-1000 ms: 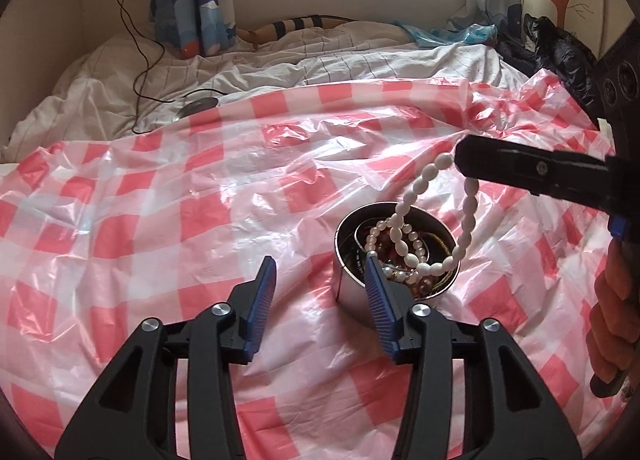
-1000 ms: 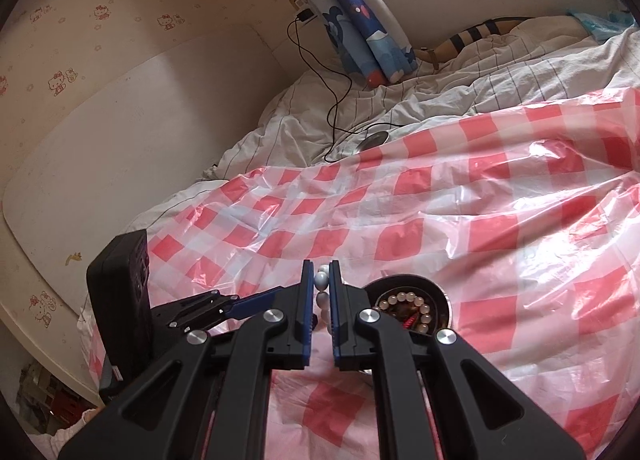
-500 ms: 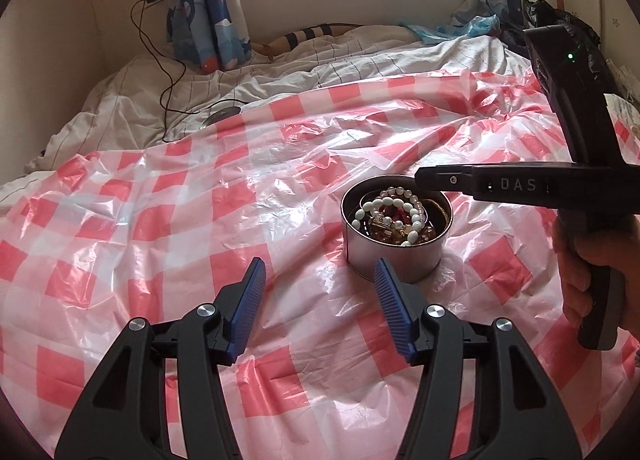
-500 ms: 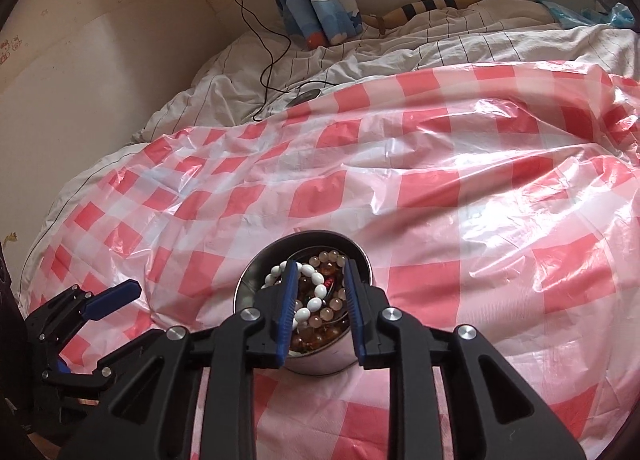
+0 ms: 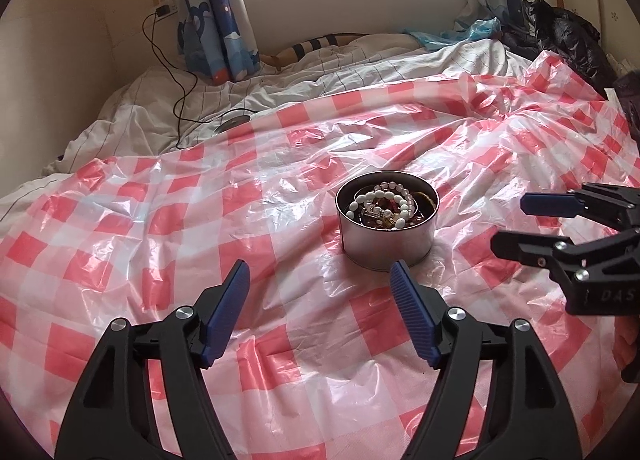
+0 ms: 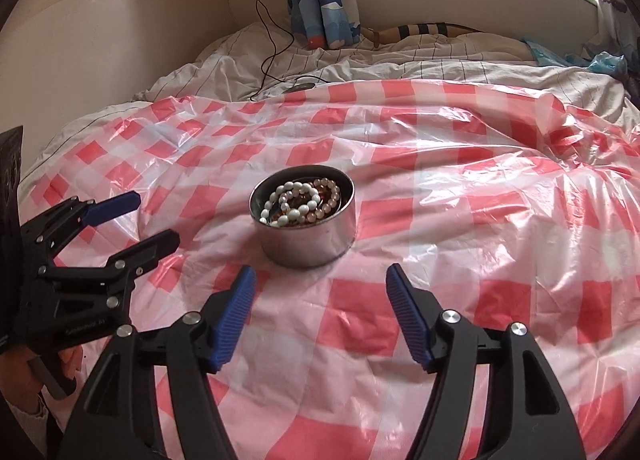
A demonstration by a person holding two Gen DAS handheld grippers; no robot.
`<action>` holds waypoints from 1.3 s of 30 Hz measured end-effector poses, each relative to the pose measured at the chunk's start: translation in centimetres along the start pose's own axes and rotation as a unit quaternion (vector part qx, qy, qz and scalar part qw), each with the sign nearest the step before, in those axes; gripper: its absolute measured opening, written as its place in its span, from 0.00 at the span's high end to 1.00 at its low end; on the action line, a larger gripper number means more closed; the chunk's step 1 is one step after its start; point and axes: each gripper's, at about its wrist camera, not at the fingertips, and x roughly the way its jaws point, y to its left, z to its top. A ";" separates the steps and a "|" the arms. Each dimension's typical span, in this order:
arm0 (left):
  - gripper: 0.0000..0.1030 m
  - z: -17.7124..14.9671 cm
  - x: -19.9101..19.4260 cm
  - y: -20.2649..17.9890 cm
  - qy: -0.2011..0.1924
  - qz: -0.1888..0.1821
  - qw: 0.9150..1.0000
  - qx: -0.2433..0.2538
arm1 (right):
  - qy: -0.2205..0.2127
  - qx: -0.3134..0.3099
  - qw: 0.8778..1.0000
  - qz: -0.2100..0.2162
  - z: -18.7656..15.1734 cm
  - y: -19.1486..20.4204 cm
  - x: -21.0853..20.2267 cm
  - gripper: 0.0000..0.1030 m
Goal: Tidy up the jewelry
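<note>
Left wrist view: the left claw [image 5: 320,284] hangs wide, nothing between its blue pads, its jaws having just been opening. Just beyond it the round metal tin [image 5: 387,238] stands upright on the checked plastic sheet [image 5: 160,220] spread over the bed. The white bead bracelet [image 5: 384,206] lies coiled inside, atop darker beads. The right claw [image 5: 516,224] shows at the right edge, apart from the tin and empty.

Right wrist view: the right claw [image 6: 320,288] is spread wide, having just been opening, with nothing held. The tin [image 6: 308,238] sits just ahead and the left claw [image 6: 156,220] to its left.

The sheet looks slick and rumpled over soft bedding, so a knock from either claw could tip the tin and spill the jewelry.
</note>
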 end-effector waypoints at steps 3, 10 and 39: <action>0.27 -0.1 0.0 -0.3 -0.004 0.010 1.000 0.010 | 0.003 -0.002 1.000 -0.009 -1.1 0.0 0.2 0.34; 0.24 -0.5 0.5 -0.1 -0.001 0.018 1.000 0.011 | 0.039 -0.003 0.999 -0.021 -2.3 -0.1 2.6 0.34; 0.08 -1.7 2.2 -1.2 0.035 -0.018 0.999 -0.015 | 0.043 -0.040 0.995 -0.081 -2.7 1.1 3.0 0.21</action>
